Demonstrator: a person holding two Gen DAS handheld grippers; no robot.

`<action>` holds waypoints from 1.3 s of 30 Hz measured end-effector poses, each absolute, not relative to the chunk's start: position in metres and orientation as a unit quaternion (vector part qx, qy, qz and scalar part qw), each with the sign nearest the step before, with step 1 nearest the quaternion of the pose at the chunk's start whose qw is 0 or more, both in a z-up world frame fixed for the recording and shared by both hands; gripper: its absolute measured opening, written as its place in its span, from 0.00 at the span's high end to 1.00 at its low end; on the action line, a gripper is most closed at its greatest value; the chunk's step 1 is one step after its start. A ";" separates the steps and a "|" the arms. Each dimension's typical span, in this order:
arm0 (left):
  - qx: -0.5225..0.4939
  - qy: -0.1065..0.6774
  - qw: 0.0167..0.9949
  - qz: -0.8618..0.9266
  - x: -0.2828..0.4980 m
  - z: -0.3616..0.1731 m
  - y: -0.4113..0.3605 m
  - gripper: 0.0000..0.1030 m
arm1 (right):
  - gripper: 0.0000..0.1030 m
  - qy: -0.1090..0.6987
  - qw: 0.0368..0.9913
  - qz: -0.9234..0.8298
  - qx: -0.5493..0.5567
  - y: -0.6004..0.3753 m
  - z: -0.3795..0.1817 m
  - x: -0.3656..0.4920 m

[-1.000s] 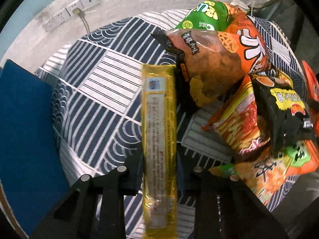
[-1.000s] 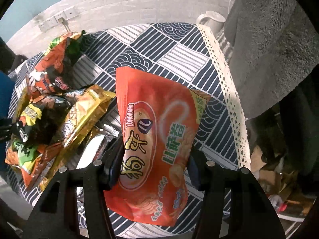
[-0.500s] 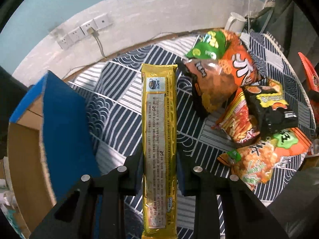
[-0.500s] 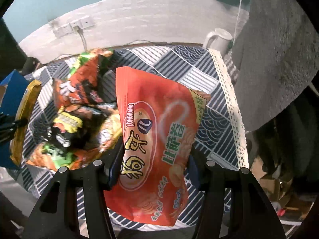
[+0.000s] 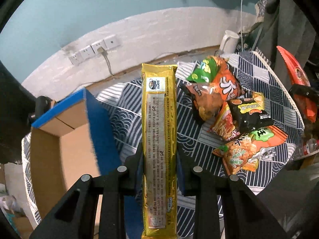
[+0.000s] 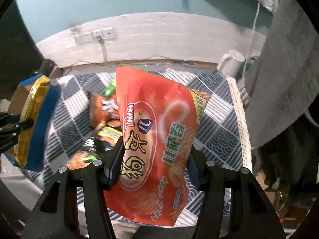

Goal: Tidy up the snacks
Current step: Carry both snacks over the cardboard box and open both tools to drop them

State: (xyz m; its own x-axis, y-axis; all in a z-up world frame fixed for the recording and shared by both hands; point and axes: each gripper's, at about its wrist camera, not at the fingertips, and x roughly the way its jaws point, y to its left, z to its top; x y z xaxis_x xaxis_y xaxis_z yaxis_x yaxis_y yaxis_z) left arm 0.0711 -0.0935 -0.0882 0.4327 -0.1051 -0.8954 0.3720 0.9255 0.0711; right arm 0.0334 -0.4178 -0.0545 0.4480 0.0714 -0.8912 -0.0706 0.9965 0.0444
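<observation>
Step, judged: carry phase, both packets lifted off table (image 5: 127, 107).
Open cardboard box (image 5: 59, 139) at table's left edge.
Left gripper (image 5: 159, 171) clenched on long gold packet (image 5: 159, 129), above table beside box.
Snack pile (image 5: 229, 115) right of centre.
Right gripper (image 6: 155, 159) grasping red bag (image 6: 157, 135) over table's right edge.
Next: lower gold packet into box, release.
</observation>
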 end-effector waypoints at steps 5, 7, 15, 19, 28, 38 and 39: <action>0.123 0.503 0.844 -0.142 0.065 -0.070 -0.075 0.73 | 0.46 0.514 0.855 0.068 -0.008 -0.387 -0.039 0.035; 0.119 0.499 0.847 -0.142 0.062 -0.063 -0.066 0.73 | 0.46 0.513 0.855 0.078 -0.010 -0.376 -0.036 0.036; 0.099 0.483 0.860 -0.134 0.053 -0.044 -0.024 0.73 | 0.46 0.510 0.852 0.120 -0.025 -0.320 -0.026 0.044; 0.098 0.478 0.865 -0.121 0.050 -0.044 -0.003 0.73 | 0.46 0.510 0.848 0.140 -0.035 -0.292 -0.024 0.050; 0.070 0.483 0.869 -0.084 0.056 -0.053 0.049 0.73 | 0.46 0.512 0.837 0.187 -0.049 -0.225 -0.022 0.065; 0.051 0.488 0.870 -0.048 0.064 -0.067 0.100 0.72 | 0.46 0.526 0.815 0.236 -0.060 -0.146 -0.036 0.080; 0.054 0.488 0.870 -0.041 0.065 -0.069 0.105 0.72 | 0.46 0.527 0.813 0.239 -0.061 -0.140 -0.037 0.081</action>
State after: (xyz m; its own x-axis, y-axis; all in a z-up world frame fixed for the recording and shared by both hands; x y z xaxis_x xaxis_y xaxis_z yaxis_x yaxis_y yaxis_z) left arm 0.0651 0.1051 -0.0693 0.5212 -0.0189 -0.8533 0.1235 0.9909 0.0535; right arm 0.0810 -0.1401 -0.0370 0.3301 0.3248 -0.8863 -0.4527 0.8784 0.1533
